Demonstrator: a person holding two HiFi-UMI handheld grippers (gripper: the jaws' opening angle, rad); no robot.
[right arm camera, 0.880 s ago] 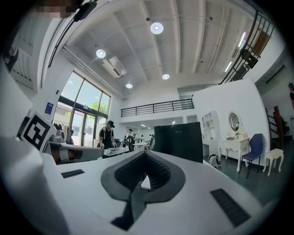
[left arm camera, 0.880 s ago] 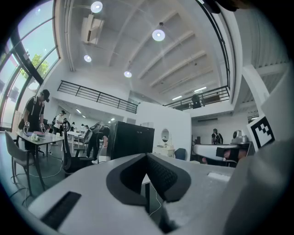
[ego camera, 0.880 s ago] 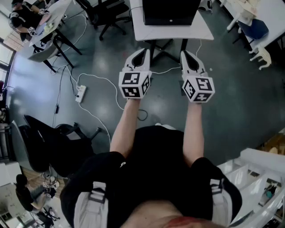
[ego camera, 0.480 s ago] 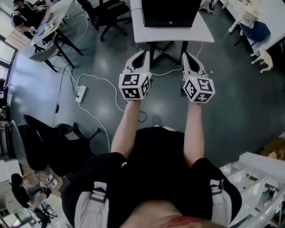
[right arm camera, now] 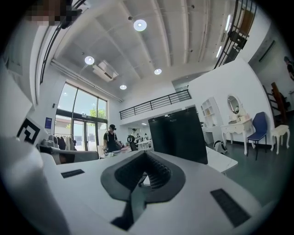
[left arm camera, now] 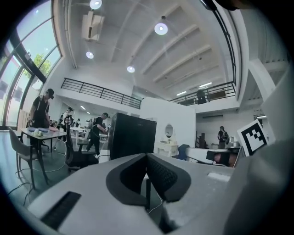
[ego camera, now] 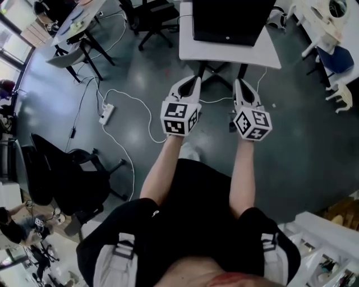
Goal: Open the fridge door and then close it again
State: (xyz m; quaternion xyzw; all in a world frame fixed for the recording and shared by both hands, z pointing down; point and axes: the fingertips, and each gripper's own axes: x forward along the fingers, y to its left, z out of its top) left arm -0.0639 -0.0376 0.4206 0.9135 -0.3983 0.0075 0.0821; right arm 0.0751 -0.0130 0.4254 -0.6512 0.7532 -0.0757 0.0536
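The fridge is a small black box [ego camera: 233, 19] standing on a white table [ego camera: 230, 50] at the top of the head view. It also shows ahead as a dark block in the left gripper view [left arm camera: 132, 137] and the right gripper view [right arm camera: 177, 135]. My left gripper [ego camera: 190, 84] and right gripper [ego camera: 240, 85] are held level and side by side over the floor, just short of the table's near edge. Both are shut, with nothing between the jaws [left arm camera: 147, 158] [right arm camera: 146, 158]. Neither touches the fridge.
A power strip [ego camera: 105, 114] with a white cable lies on the floor at the left. Black chairs [ego camera: 61, 179] stand at the lower left and another [ego camera: 148, 14] beside the table. A desk [ego camera: 78, 25] is at the top left, white shelving [ego camera: 320, 252] at the lower right. People stand far off.
The head view has shifted: the table with the fridge now sits a little further right and looms larger. Both grippers stay shut, level and side by side.
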